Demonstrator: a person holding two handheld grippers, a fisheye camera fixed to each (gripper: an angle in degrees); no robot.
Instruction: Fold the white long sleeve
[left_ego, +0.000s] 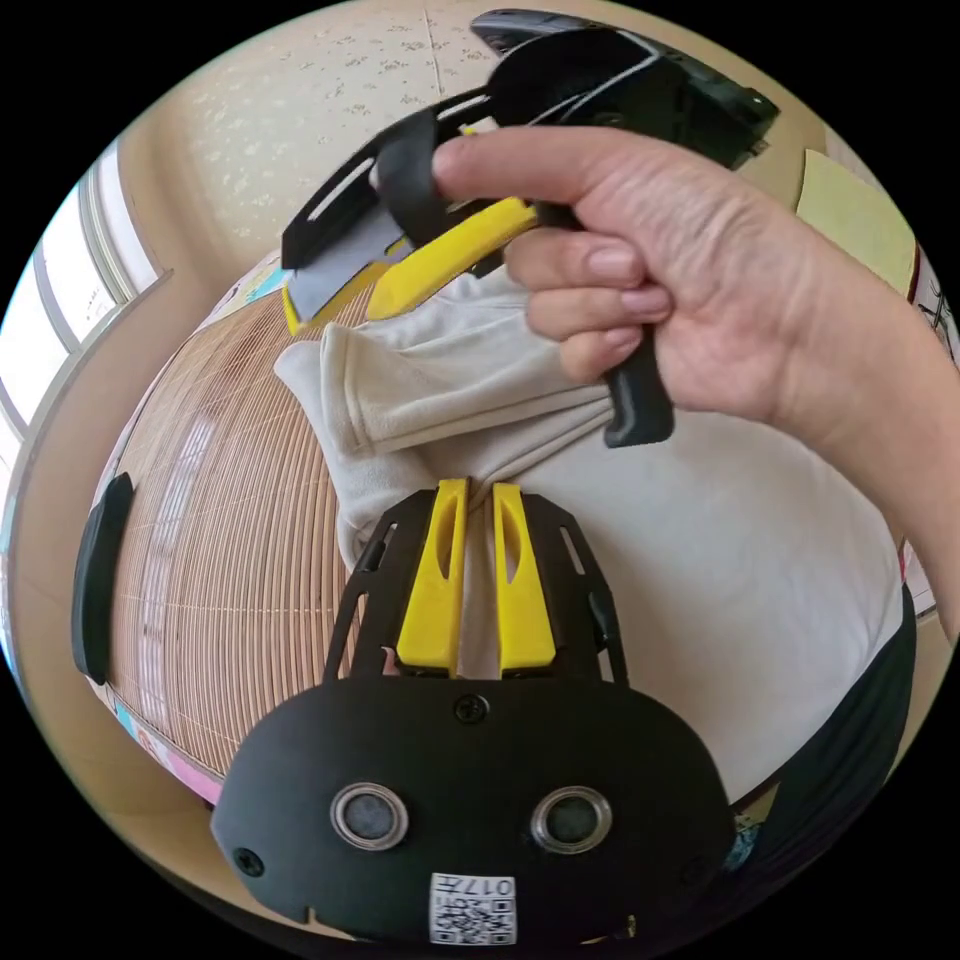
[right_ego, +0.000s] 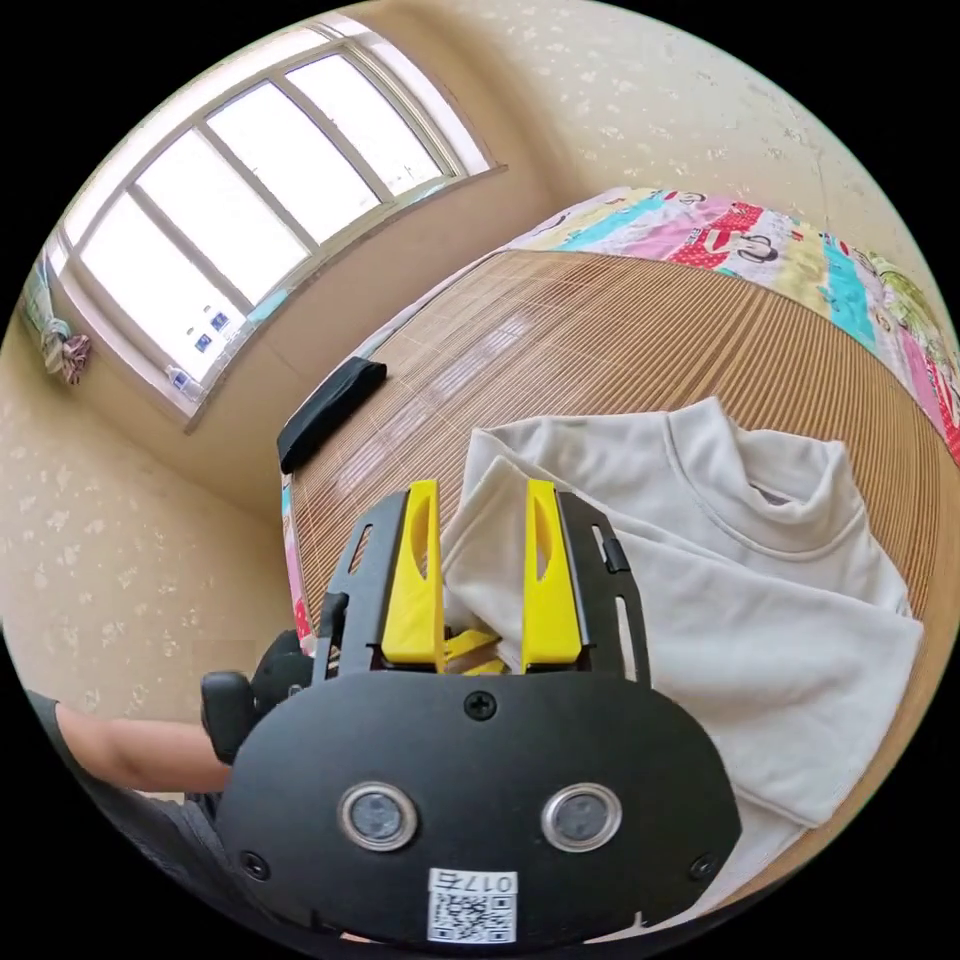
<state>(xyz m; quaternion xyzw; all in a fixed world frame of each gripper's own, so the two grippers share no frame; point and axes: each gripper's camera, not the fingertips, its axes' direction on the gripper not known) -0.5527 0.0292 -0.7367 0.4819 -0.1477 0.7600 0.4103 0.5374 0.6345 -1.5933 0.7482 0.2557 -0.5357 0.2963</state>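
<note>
A white long sleeve shirt (left_ego: 700, 560) lies on a bamboo mat (left_ego: 220, 500), its collar (right_ego: 760, 470) toward the mat's far side in the right gripper view. My left gripper (left_ego: 478, 490) is shut on a bunched fold of the shirt, just below a sleeve cuff (left_ego: 370, 400) that lies across the body. A hand (left_ego: 680, 270) holds my right gripper (left_ego: 335, 305) above that cuff, its jaws apart. In the right gripper view, my right gripper (right_ego: 482, 495) stands open with the sleeve end (right_ego: 485, 560) lying between its jaws. The left gripper's yellow tips (right_ego: 470, 645) show beneath it.
The bamboo mat (right_ego: 600, 330) covers a bed with a colourful sheet (right_ego: 750, 235) along its edge. A black flat object (right_ego: 330, 410) lies at the mat's far corner near the window (right_ego: 250, 170). Walls close in on two sides.
</note>
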